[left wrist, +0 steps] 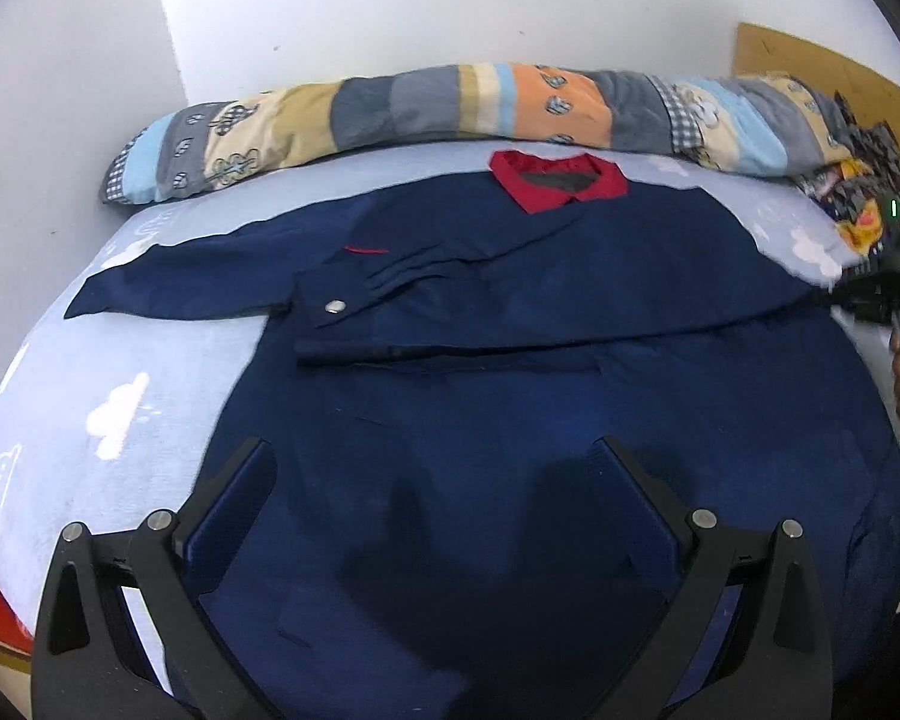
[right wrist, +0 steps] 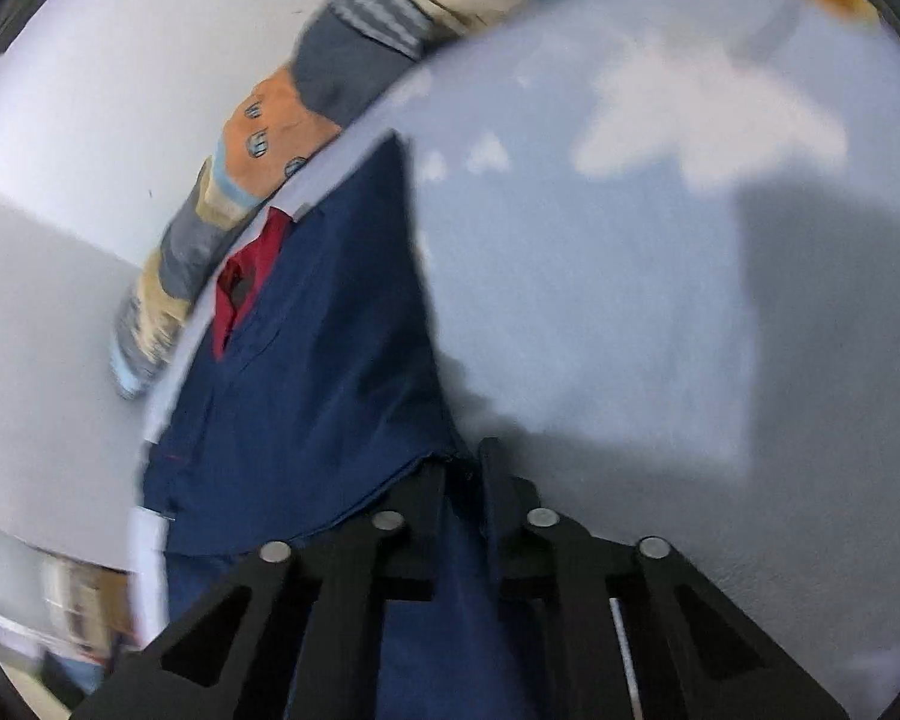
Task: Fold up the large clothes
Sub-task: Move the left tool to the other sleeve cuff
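The left wrist view shows the whole layout: one navy shirt (left wrist: 510, 396) spread flat on a bed (left wrist: 120, 396) with a pale blue, cloud-printed sheet, its red collar (left wrist: 561, 180) at the far end. One long sleeve is folded across the chest, its cuff with a single silver snap (left wrist: 335, 306) lying left of centre; the other sleeve stretches out to the left. The left gripper (left wrist: 432, 468) hangs over the near hem with its fingers (left wrist: 240, 480) spread wide and nothing between them. At the far right edge of this view the right gripper (left wrist: 888, 282) appears dark and small, beside the shirt's right side.

The right wrist view, blurred and tilted, gives what the other cannot: the right gripper's (right wrist: 462, 468) fingers (right wrist: 426, 492) are drawn nearly together with navy cloth pinched between them, apparently the shirt's (right wrist: 306, 372) right edge. The collar (right wrist: 246, 282) shows red to the far left.

One patchwork quilt (left wrist: 450, 102) lies rolled along the far side of the bed against the white wall (left wrist: 390, 0). A dark patterned cloth (left wrist: 858, 192) is heaped at far right.
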Tool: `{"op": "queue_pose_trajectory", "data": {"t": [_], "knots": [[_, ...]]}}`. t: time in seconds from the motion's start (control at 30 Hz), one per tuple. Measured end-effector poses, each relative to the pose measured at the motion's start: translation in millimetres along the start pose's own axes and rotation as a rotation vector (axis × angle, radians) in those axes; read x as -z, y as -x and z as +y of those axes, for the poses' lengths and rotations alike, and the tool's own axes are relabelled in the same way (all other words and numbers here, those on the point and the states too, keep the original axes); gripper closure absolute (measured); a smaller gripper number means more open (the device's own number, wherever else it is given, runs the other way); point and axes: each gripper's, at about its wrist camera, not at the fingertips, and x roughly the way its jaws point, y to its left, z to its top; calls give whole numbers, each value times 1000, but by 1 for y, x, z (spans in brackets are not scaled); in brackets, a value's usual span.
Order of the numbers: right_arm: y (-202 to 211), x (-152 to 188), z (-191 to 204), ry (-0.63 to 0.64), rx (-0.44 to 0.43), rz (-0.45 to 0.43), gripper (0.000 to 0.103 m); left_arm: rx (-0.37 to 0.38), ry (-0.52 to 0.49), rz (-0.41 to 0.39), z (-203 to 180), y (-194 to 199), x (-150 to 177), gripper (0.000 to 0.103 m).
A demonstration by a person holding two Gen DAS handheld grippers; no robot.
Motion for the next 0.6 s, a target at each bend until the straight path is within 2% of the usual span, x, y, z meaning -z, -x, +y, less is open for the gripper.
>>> {"op": "queue_pose_trajectory", "data": {"t": [0.07, 0.13, 0.2, 0.23, 0.27, 0.3, 0.33, 0.37, 0.4, 0.47, 0.5, 0.6], "knots": [[17, 1, 28, 159, 113, -63, 96, 11, -22, 6, -8, 0, 1, 0], [29, 9, 69, 401, 289, -167, 96, 12, -37, -8, -13, 3, 1, 0], [19, 20, 82, 519, 418, -169, 95, 8, -46, -14, -15, 4, 1, 0], [7, 23, 77, 514, 456, -125, 95, 5, -47, -12, -15, 3, 1, 0], [-5, 23, 63, 460, 457, -67, 93, 3, -45, -9, -15, 2, 2, 0], [-16, 23, 44, 372, 447, 0, 84, 1, -43, -4, -13, 2, 2, 0], [-18, 23, 33, 316, 420, 19, 83, -1, -40, -1, -11, 1, 2, 0], [-8, 20, 25, 260, 378, -2, 76, -3, -34, -2, -8, 2, 2, 0], [1, 17, 23, 228, 386, -4, 65, -5, -28, -5, -7, 2, 2, 0], [24, 15, 25, 213, 425, -45, 61, -6, -13, -18, -2, 6, 1, 0], [39, 18, 29, 223, 417, -70, 61, -6, -7, -23, -1, 7, 0, 0], [59, 38, 36, 230, 299, -55, 61, -6, 9, -34, 2, 9, -2, 0]]}}
